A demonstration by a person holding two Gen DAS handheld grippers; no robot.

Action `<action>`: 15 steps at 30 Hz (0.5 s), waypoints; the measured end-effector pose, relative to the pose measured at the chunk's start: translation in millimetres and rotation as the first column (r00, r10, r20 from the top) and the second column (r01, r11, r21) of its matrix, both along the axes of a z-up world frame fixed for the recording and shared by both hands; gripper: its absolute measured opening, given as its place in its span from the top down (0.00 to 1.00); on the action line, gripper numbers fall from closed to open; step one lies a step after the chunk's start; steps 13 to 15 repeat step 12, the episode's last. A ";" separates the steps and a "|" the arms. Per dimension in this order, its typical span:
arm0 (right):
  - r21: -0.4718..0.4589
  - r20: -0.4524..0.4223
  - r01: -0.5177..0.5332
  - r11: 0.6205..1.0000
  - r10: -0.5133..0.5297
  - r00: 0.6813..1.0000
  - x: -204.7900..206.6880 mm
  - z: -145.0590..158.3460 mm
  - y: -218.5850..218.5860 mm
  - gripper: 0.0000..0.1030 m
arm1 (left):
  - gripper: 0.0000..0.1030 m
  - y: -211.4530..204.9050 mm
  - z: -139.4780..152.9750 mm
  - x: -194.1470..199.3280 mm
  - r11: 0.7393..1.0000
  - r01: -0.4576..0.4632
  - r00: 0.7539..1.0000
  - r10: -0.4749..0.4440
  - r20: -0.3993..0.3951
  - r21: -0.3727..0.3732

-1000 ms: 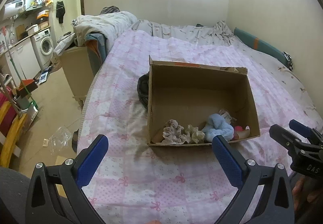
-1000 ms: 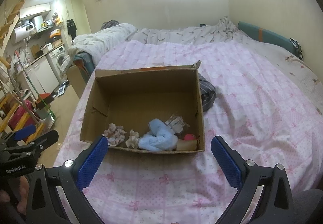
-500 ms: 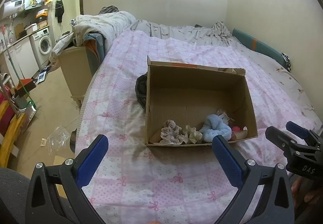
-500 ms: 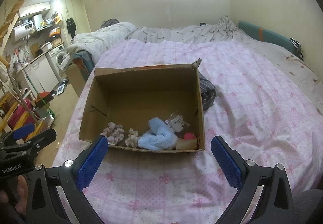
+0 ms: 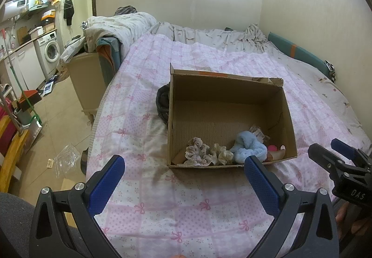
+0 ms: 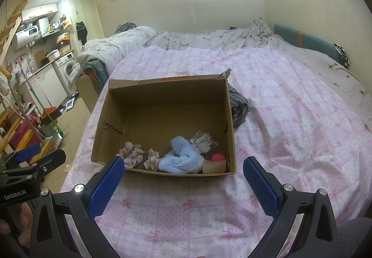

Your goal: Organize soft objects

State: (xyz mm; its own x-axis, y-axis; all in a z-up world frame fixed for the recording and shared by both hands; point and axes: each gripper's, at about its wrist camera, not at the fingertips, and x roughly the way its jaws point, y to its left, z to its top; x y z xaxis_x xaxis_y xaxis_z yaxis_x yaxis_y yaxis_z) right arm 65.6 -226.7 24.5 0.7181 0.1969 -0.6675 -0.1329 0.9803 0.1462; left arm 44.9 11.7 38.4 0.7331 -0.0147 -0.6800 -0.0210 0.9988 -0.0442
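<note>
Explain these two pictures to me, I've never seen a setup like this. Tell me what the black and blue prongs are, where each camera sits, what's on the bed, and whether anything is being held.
No robot here: a person carries a hand-held gripper in each hand, and each has a wide-angle camera looking along its two blue-padded fingers. One picture comes from the left hand-held gripper, the other from the right hand-held gripper. Both are open and hold nothing.

On the pink bedspread stands an open cardboard box. Along its near wall lie a pinkish scrunchie, a cream scrunchie, a fluffy light blue scrunchie, a small clear packet and something pink. A dark striped cloth lies beside the box, outside it.
</note>
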 end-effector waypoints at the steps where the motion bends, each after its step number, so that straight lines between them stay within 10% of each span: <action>1: 0.000 -0.001 -0.001 1.000 0.001 1.000 0.1 0.1 0.2 0.00 | 0.00 0.2 0.3 0.4 1.000 0.001 1.000 -0.001 0.000 -0.001; 15: 0.000 0.003 0.000 1.000 0.000 1.000 -0.1 2.5 0.0 0.00 | 0.00 -1.0 -9.6 -0.6 1.000 0.007 1.000 -0.008 -0.021 -0.026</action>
